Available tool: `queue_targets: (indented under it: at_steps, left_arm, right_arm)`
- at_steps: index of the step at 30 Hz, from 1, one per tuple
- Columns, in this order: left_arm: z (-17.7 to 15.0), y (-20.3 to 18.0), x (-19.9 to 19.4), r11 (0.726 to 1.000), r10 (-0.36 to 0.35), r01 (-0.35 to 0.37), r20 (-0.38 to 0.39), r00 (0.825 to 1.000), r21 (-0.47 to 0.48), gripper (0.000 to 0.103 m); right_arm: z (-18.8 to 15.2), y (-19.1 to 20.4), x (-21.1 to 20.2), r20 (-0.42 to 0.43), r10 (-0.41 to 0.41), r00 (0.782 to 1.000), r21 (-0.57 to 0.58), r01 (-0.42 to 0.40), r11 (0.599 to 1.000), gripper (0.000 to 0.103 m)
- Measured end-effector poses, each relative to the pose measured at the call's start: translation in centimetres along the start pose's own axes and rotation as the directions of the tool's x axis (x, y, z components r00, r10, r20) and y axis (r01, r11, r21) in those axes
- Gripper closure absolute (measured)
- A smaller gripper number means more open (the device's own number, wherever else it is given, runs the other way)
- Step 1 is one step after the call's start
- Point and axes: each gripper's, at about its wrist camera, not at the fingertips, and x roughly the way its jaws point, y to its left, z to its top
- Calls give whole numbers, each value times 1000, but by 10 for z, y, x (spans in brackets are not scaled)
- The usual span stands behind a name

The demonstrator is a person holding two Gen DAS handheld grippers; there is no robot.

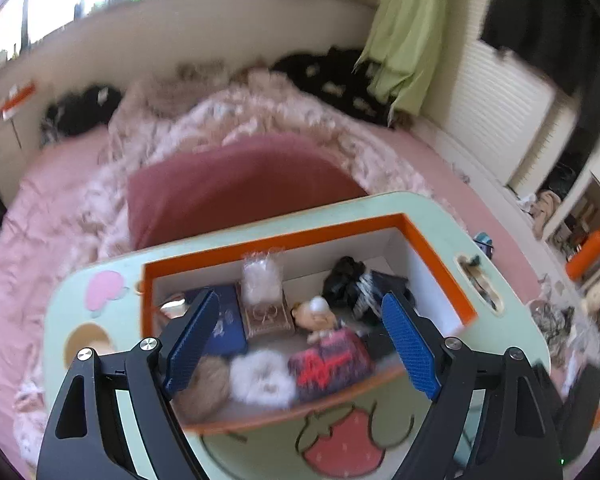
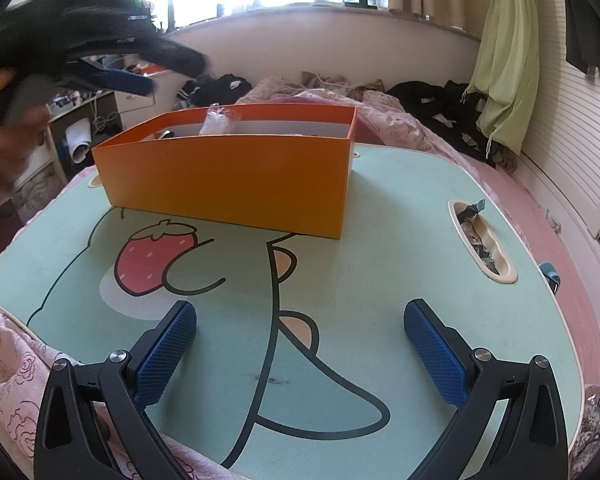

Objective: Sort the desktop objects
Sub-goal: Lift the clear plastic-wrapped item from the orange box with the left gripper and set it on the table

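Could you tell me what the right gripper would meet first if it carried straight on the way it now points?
Probably the orange box. The right gripper is open, low over the table, and nothing else stands in that line. If it is angled down, it may meet the tabletop first; depth is unclear.

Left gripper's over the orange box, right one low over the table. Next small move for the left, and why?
Probably lift the left gripper back from the orange box: its jaws are open and empty above the items inside. The right gripper is open too, and the bare table around it shows nothing loose, so sorting looks about done.
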Motion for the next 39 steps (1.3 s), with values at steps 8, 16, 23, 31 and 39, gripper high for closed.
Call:
queue_targets:
  at_steps: [8, 16, 23, 31, 39]
  left_arm:
    - [11, 3, 69, 996, 88, -93, -186, 979, -18, 69]
    - [-7, 16, 7, 997, -51, 51, -2, 999, -59, 71]
    - [-67, -4, -69, 983, -185, 183, 81, 979, 31, 71]
    - [-107, -20, -32, 991, -127, 125, 34, 991, 56, 46]
    - [-151, -3, -49, 997, -32, 28, 53, 998, 69, 25]
  right_arm:
    - [0, 0, -1, 0, 1, 1000, 2, -1, 1000, 0]
    - [0, -1, -5, 0, 0, 1000, 3, 0, 1000, 0]
    - [0, -1, -5, 0, 1, 1000, 3, -1, 1000, 0]
    - [-1, -2, -4, 1, 3, 1000, 3, -3, 1000, 0]
    - [-3, -4, -2, 1, 2, 1000, 4, -2, 1000, 0]
